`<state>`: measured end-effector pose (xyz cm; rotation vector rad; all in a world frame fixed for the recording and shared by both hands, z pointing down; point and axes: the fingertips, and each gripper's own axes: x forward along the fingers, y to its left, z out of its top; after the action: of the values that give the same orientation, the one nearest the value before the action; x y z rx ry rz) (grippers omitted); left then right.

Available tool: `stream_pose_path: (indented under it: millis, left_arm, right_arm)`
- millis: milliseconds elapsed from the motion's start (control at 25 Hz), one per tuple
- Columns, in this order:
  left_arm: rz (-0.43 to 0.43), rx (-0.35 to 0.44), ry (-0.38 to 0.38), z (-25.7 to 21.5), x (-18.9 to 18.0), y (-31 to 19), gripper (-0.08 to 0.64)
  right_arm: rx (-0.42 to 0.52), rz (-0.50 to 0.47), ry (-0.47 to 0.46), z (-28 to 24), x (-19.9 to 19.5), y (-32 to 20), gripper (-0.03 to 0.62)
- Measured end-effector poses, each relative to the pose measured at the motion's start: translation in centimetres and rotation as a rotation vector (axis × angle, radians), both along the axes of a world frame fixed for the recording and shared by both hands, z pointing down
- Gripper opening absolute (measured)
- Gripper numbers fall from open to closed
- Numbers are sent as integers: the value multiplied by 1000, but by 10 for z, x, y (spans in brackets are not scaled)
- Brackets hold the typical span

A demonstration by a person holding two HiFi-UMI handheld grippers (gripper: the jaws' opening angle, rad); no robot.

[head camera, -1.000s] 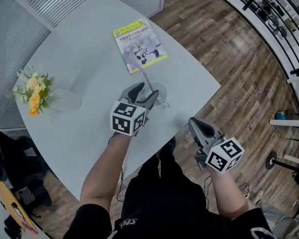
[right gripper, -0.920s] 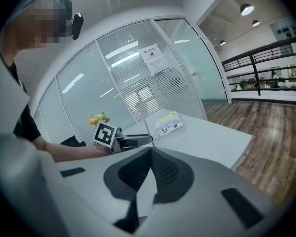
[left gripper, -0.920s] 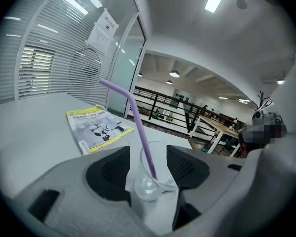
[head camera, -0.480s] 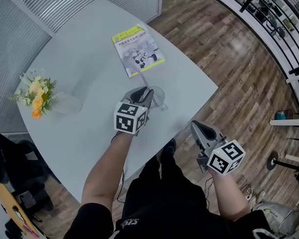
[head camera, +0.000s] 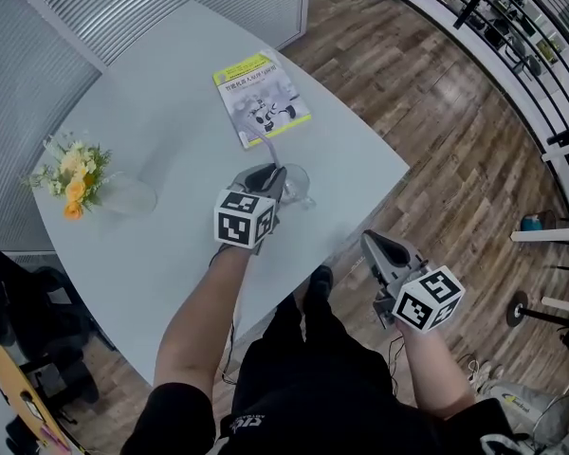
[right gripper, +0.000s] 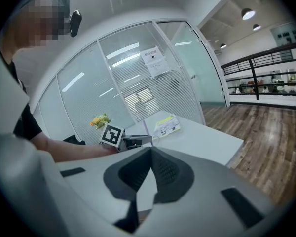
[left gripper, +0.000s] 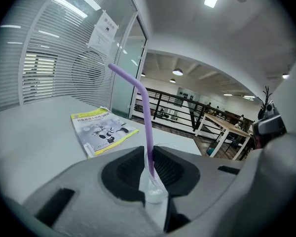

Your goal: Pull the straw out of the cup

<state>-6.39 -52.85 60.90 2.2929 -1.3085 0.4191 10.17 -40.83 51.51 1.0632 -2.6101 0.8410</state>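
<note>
Left tool (left gripper: pixel 149 154): the jaws have just been closing and now stand clamped on the purple straw (left gripper: pixel 147 117), one pad on either side of its lower shaft, just above the rim of the cup. The straw stands near upright in the clear plastic cup (head camera: pixel 299 186) and bends over at its top toward the window blinds. The cup stands on the white counter (head camera: pixel 152 93), close to the edge nearest the person, directly ahead of the left tool. The lower end of the straw is inside the cup.

Right tool (right gripper: pixel 150 152): the jaws are together at their tips, with nothing between them. It is held off the counter's near edge, above the wooden floor (head camera: pixel 455 140) and well apart from the cup, pointing toward the counter.

Other items on the counter: a yellow-edged booklet (head camera: pixel 261 98) lies flat beyond the cup, near the far edge. A bunch of yellow and orange flowers (head camera: pixel 68 173) sits at the left side, well apart from cup and booklet.
</note>
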Motion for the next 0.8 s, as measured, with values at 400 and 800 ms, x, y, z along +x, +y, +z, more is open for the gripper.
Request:
stream_pose_path:
  millis: [400, 800]
  left_arm:
    - [-63, 51, 19, -42, -11, 1, 43]
    - [-113, 144, 49, -116, -31, 8, 42]
  right_arm:
    - [52, -2, -10, -31, 7, -3, 6]
    - [114, -16, -37, -63, 2, -13, 6]
